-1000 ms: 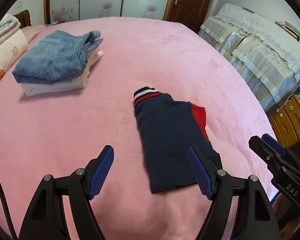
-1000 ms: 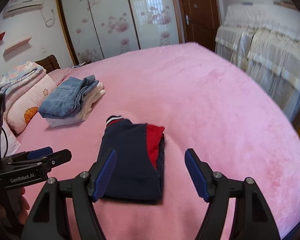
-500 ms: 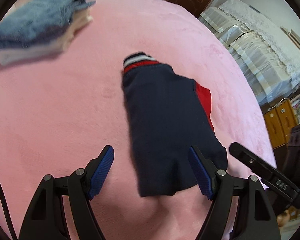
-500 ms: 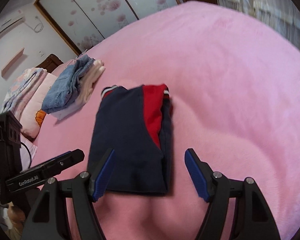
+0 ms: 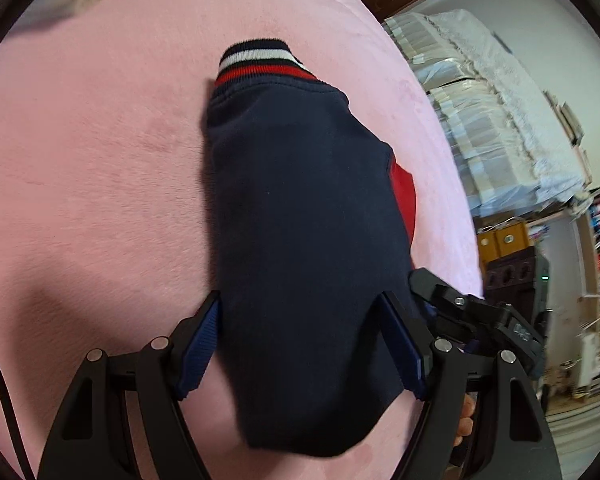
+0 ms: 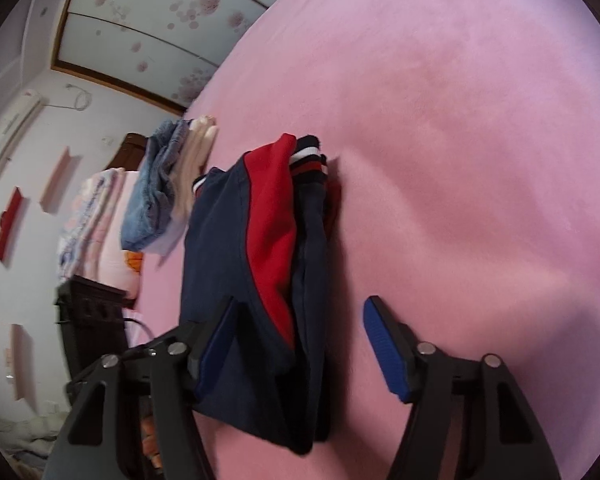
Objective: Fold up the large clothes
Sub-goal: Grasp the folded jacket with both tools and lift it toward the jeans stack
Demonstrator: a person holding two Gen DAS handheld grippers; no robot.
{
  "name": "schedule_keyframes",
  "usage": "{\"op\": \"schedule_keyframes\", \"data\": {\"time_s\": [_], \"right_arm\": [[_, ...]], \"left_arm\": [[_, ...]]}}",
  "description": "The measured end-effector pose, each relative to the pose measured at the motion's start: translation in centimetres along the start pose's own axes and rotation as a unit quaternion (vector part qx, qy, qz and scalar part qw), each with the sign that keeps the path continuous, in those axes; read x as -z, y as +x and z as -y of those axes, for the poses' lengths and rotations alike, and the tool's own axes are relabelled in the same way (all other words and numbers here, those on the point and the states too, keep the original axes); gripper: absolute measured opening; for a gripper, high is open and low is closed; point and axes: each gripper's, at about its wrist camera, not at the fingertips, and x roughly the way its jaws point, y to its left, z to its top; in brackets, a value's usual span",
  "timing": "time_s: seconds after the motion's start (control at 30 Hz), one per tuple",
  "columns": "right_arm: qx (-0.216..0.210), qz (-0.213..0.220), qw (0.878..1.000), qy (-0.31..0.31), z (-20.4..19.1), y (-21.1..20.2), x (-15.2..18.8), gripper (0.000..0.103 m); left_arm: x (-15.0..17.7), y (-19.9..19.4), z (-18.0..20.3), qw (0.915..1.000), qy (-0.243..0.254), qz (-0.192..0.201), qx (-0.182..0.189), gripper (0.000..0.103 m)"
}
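A folded navy garment (image 5: 308, 220) with a red panel and a striped cuff lies on the pink bed (image 5: 92, 184). My left gripper (image 5: 300, 340) is open, its blue pads on either side of the garment's near end. My right gripper (image 6: 300, 344) is open too, straddling the garment's right edge (image 6: 256, 264), where the folded layers and red panel show. The right gripper also shows in the left wrist view (image 5: 472, 312), close beside the garment's right side.
A stack of folded jeans and pale clothes (image 6: 168, 188) lies further back on the bed, with pillows (image 6: 96, 216) beyond it. Covered furniture (image 5: 484, 120) and shelves stand past the bed's right edge.
Both grippers have moved down and forward to the navy garment, which now lies between their open jaws. The right wrist view has tilted sideways. The garment lies as before.
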Motion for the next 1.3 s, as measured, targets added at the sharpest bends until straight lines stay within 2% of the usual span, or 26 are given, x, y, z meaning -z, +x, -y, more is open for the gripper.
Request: {"op": "schedule_keyframes", "data": {"time_s": [0.03, 0.1, 0.3, 0.43, 0.57, 0.77, 1.03, 1.3], "right_arm": [[-0.013, -0.007, 1.000, 0.001, 0.2, 0.4, -0.3, 0.049], [-0.035, -0.021, 0.999, 0.010, 0.6, 1.4, -0.6, 0.046], [-0.070, -0.027, 0.997, 0.016, 0.5, 2.5, -0.7, 0.044], [-0.059, -0.016, 0.998, 0.000, -0.3, 2.0, -0.3, 0.032], [-0.033, 0.005, 0.999, -0.018, -1.5, 1.2, 0.3, 0.026], [-0.024, 0.028, 0.999, -0.023, -3.7, -0.3, 2.7, 0.023], [-0.027, 0.033, 0.998, -0.035, -7.8, -1.7, 6.7, 0.023], [-0.043, 0.027, 0.996, -0.070, -14.0, -2.2, 9.7, 0.023]], "left_arm": [[-0.2, 0.3, -0.2, 1.0000, -0.003, -0.001, 0.005, 0.075], [-0.4, 0.9, -0.3, 0.9999, -0.006, -0.002, 0.013, 0.075], [-0.7, 1.6, -0.1, 0.9999, -0.003, -0.002, 0.011, 0.075], [-0.9, 1.9, 0.9, 0.9999, 0.012, 0.002, -0.012, 0.074], [-0.7, 1.5, 3.2, 0.9978, 0.043, 0.015, -0.048, 0.066], [0.0, -1.0, 5.4, 0.9941, 0.075, 0.030, -0.072, 0.061], [1.7, -5.2, 6.7, 0.9938, 0.080, 0.034, -0.069, 0.060], [3.6, -12.2, 7.0, 0.9918, 0.082, 0.067, -0.072, 0.060]]}}
